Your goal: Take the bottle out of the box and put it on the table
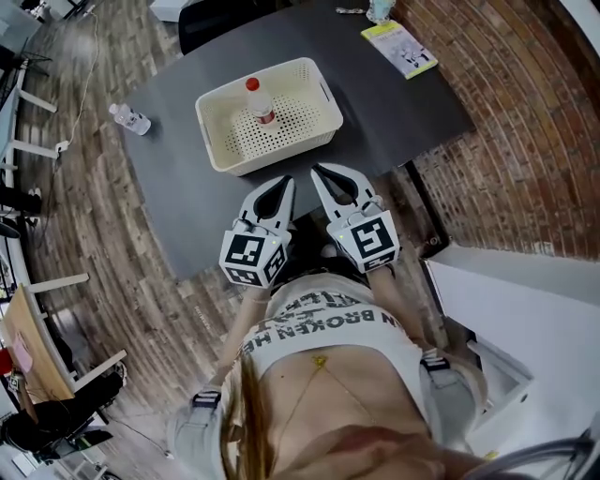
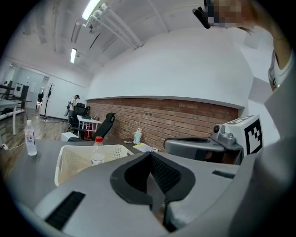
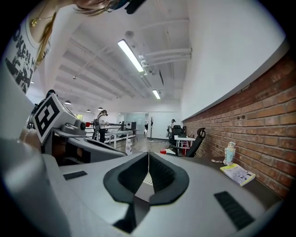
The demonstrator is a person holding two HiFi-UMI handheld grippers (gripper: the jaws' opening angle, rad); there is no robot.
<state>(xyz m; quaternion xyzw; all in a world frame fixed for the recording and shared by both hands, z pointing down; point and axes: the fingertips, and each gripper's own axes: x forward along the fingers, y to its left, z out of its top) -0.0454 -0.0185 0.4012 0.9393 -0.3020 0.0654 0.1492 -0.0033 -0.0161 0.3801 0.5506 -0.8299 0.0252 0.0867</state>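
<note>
A clear bottle with a red cap (image 1: 260,101) stands upright inside the cream perforated box (image 1: 223,148) on the dark table (image 1: 178,197). The left gripper view shows the same bottle (image 2: 97,151) in the box (image 2: 69,159), ahead and to the left. My left gripper (image 1: 284,181) and right gripper (image 1: 320,172) hover side by side just short of the box's near wall. Both are shut with nothing between their jaws. In the right gripper view my right gripper (image 3: 148,154) hides most of the box; only the red cap (image 3: 163,152) peeks out.
A second clear bottle (image 1: 129,118) stands at the table's left edge. A yellow booklet (image 1: 399,47) and a small figurine (image 1: 380,9) lie at the far right corner. A brick wall runs along the right; a white cabinet (image 1: 525,309) stands near my right side.
</note>
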